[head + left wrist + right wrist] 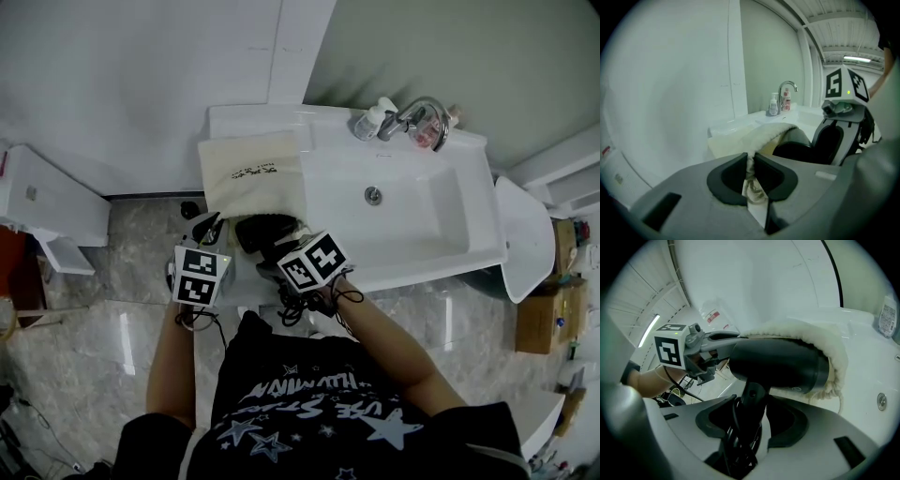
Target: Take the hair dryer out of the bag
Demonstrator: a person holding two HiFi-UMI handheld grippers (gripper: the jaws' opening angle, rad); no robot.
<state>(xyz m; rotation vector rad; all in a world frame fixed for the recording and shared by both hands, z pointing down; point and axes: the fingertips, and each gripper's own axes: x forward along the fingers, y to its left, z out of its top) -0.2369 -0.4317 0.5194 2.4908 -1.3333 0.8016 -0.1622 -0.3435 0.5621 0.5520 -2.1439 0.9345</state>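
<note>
A cream fabric bag lies on the counter to the left of the sink, with its mouth toward me. The black hair dryer sticks out of that mouth over the counter's front edge. My left gripper is shut on the bag's cloth at the left of the opening. My right gripper is shut on the hair dryer's handle, with the bundled black cord hanging between the jaws. The dryer's barrel lies crosswise, its far end still ringed by the bag's rim. The left gripper's cube shows beside it.
A white sink basin lies to the right of the bag, with a chrome tap and a soap bottle at its back. White wall panels rise behind the counter. Cardboard boxes stand on the floor at the far right.
</note>
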